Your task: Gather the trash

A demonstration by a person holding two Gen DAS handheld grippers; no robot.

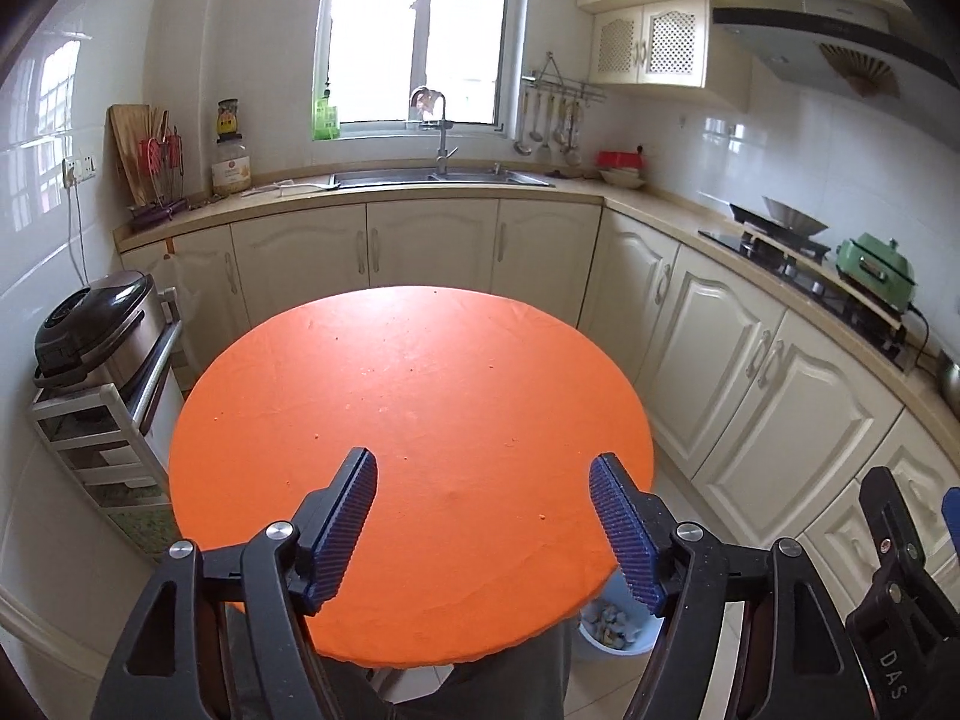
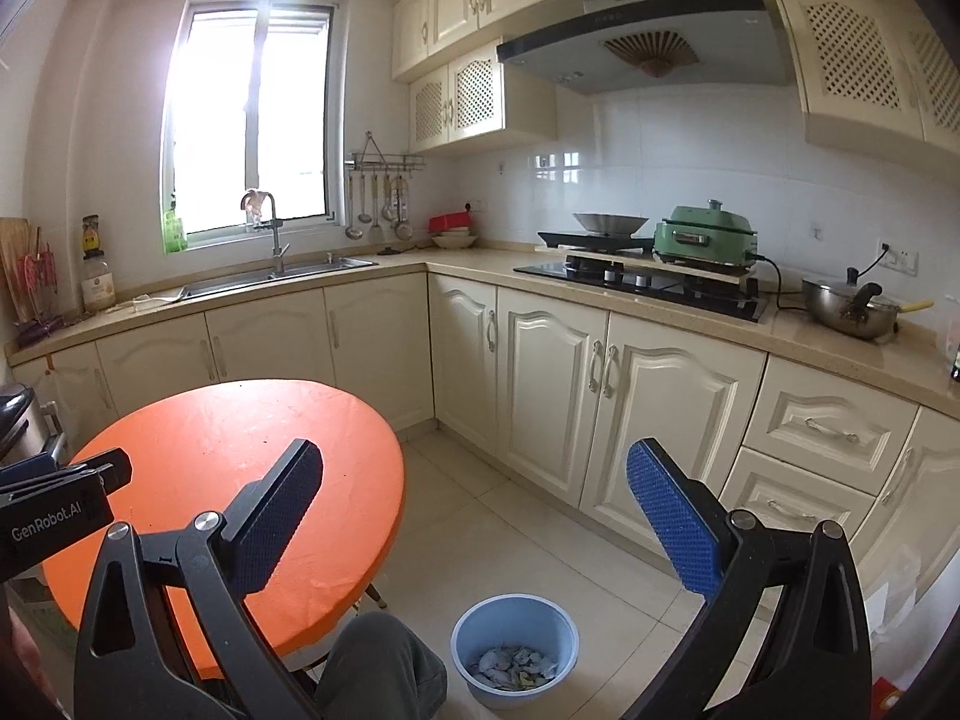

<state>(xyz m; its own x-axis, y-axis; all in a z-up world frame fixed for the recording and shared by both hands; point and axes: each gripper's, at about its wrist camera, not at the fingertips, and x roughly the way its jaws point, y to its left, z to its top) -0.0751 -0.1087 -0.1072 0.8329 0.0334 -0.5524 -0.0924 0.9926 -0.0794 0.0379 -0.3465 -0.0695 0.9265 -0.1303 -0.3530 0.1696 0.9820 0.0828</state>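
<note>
The bin (image 2: pixel 515 651) stands on the floor right of the table (image 2: pixel 240 480), trash (image 2: pixel 513 666) lying in it.

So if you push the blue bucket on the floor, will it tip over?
Probably not. The blue bucket looks squat and wide-mouthed, so it likely slides on the smooth floor tiles. It holds only some crumpled trash at the bottom, so it is probably light.

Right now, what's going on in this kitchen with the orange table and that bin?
A seated person holds a hand-held gripper in each hand. The left hand-held gripper hangs open over the orange table, which shows only tiny crumbs. The right hand-held gripper is open too, above the floor beside the table. Neither holds anything. The blue bin on the floor already has crumpled trash inside.
</note>
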